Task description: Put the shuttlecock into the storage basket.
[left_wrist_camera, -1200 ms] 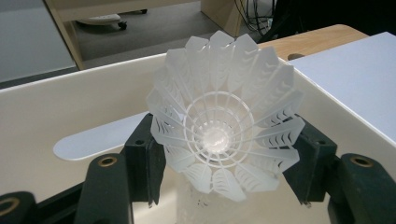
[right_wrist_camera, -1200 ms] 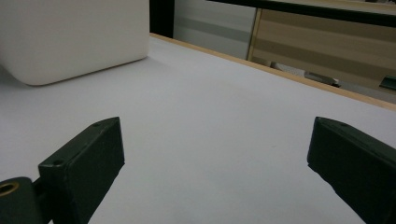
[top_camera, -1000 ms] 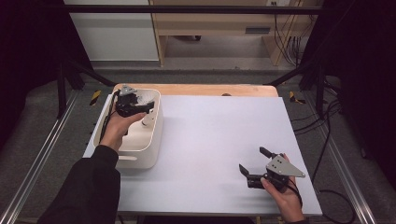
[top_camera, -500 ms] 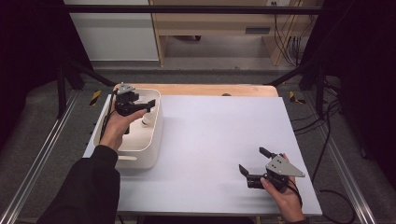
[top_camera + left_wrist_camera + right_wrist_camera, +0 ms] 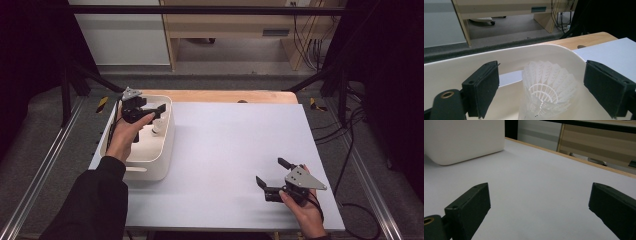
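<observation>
A white feathered shuttlecock (image 5: 549,87) stands inside a white bin (image 5: 150,170) at the table's left side. In the high view the shuttlecock (image 5: 157,127) sits near the bin's far end. My left gripper (image 5: 152,107) hovers over that end, open. In the left gripper view the gripper (image 5: 542,75) has its jaws spread wide on either side of the feathers without touching them. My right gripper (image 5: 270,171) rests low at the front right of the table, open with nothing between its jaws. The right gripper view shows that gripper (image 5: 539,195) facing the bin (image 5: 461,140) across the table.
The table is covered by a pale lavender sheet (image 5: 235,145), with a wooden edge (image 5: 225,96) along the far side. Metal frame rails (image 5: 45,170) run along both sides. Cables (image 5: 350,150) hang to the right. A wooden bench (image 5: 235,25) stands beyond the table.
My left gripper has shifted slightly toward the bin's far left corner and turned a little. The right gripper has stayed put.
</observation>
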Action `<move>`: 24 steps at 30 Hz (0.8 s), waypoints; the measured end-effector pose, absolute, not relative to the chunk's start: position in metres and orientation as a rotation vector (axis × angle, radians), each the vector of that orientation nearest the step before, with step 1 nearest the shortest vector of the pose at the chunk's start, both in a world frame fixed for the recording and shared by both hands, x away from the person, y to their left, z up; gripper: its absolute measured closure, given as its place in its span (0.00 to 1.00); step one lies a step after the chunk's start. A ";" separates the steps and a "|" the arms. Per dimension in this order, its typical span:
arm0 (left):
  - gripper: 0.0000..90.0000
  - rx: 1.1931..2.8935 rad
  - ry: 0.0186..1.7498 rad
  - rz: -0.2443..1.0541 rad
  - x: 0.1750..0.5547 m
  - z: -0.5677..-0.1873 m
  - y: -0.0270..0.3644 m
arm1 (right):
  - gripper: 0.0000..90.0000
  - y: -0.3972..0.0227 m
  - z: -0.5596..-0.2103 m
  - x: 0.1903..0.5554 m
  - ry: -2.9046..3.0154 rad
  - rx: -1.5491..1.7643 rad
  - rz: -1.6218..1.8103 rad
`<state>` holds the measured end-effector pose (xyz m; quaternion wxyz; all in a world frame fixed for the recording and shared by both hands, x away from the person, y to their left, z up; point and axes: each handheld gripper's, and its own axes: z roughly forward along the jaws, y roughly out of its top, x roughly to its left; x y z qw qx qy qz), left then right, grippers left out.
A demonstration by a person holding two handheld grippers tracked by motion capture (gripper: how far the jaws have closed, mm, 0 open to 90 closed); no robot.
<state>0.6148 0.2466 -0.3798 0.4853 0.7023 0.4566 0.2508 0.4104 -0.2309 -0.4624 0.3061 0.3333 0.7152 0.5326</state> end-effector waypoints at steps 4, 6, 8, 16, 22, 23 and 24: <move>0.12 1.699 1.100 0.610 0.614 -0.378 0.247 | 0.04 -0.231 -0.462 0.410 1.892 0.881 1.410; 0.09 1.710 1.087 0.612 0.614 -0.379 0.246 | 0.04 -0.231 -0.462 0.410 1.890 0.881 1.410; 0.07 1.729 1.080 0.619 0.614 -0.379 0.245 | 0.04 -0.231 -0.462 0.410 1.886 0.885 1.408; 0.05 1.723 1.080 0.622 0.611 -0.378 0.244 | 0.03 -0.231 -0.462 0.410 1.883 0.890 1.408; 0.04 1.710 1.077 0.620 0.607 -0.376 0.244 | 0.03 -0.231 -0.462 0.410 1.883 0.889 1.410; 0.04 1.709 1.074 0.619 0.607 -0.375 0.244 | 0.03 -0.231 -0.462 0.410 1.883 0.889 1.409; 0.04 1.707 1.071 0.614 0.607 -0.375 0.244 | 0.03 -0.231 -0.461 0.410 1.882 0.892 1.409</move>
